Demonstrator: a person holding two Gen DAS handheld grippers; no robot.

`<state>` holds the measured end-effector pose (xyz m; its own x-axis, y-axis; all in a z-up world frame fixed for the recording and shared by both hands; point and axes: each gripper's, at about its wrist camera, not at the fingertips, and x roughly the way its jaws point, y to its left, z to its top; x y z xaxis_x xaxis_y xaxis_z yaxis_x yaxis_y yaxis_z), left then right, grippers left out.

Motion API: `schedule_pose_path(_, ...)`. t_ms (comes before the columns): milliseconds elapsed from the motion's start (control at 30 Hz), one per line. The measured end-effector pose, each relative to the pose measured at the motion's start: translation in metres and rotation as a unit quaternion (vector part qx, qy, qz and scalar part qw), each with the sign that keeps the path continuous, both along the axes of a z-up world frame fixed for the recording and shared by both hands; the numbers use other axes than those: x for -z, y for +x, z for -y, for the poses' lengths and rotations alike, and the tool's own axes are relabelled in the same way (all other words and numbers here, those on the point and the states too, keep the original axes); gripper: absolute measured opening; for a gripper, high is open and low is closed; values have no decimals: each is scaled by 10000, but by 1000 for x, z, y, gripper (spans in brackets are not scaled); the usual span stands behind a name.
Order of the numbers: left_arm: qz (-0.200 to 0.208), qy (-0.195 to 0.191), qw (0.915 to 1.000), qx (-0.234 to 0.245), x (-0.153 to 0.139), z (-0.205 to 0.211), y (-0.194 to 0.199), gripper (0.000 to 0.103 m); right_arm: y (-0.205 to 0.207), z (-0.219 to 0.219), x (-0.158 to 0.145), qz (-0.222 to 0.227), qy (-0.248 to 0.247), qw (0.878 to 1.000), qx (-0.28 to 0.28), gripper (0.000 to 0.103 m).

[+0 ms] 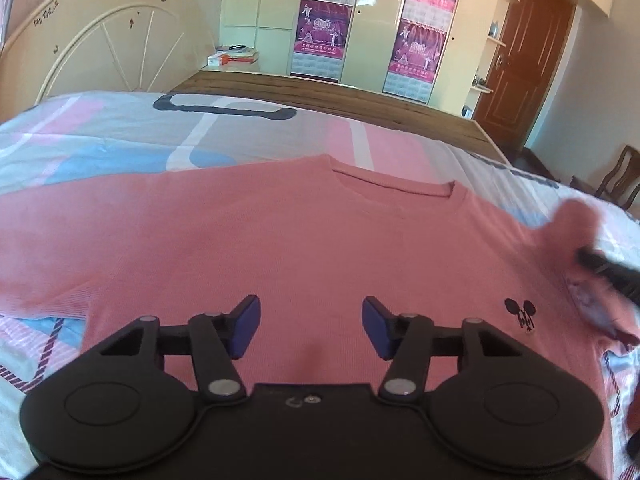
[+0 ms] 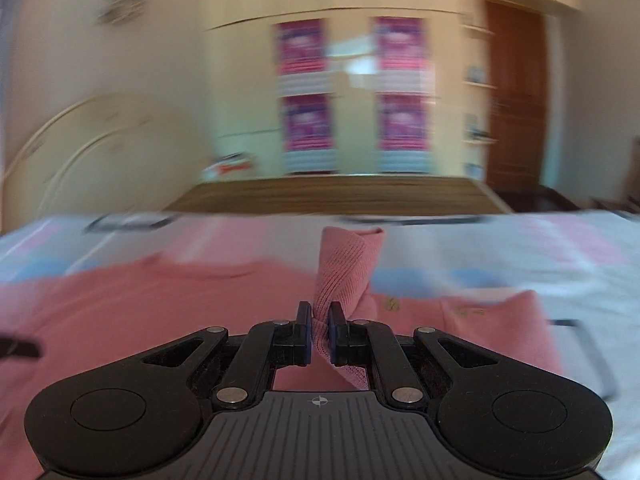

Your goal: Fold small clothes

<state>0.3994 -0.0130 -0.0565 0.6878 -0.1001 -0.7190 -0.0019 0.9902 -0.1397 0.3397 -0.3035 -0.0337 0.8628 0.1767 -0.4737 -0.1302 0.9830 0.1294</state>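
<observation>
A pink knit sweater [image 1: 304, 236] lies flat on the bed, collar away from me, with a small black mouse logo [image 1: 520, 312] on the chest. My left gripper [image 1: 311, 326] is open and empty, hovering over the sweater's lower middle. My right gripper [image 2: 319, 336] is shut on the ribbed cuff of the sweater's sleeve [image 2: 346, 268], which stands up lifted between the pads. In the left wrist view the right gripper [image 1: 600, 266] shows blurred at the right edge with the raised sleeve. The sweater's body [image 2: 140, 304] lies left of the right gripper.
The bed sheet [image 1: 120, 140] has pink, blue and white patches. A cream headboard [image 1: 108, 40] stands at the left. A wooden bed edge [image 1: 320, 96], a wardrobe with posters [image 1: 320, 28] and a brown door [image 1: 524, 64] lie beyond. A chair [image 1: 616, 176] is at the far right.
</observation>
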Motion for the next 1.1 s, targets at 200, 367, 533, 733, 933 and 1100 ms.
schedule_pose_path(200,-78,-267,9996,104,7,-24,6,54,14,-95,54,-510,-283,9952,-786,8)
schedule_pose_path(367,-101,-590,9967,543,14,-14,20,63,6,-112,62,-416,-563,9946,-769,33)
schedule_pose_path(533,-258,-884,9884,1205,30,29,48,58,-8,-68,57,-508,-39,9986,108,32)
schedule_pose_path(733,-590,-1230,9825,1267,46,72,68,55,-25,-9,52,-664,37,9894,1294,32)
schedule_pose_path(933,-398,-756,9897,1145,61,98,82,6,-60,27,39,-755,166,9808,1790,33)
schedule_pose_path(1100,226,-949,9900,1022,34,68,73,6,-76,43,32,-776,322,9764,1990,33)
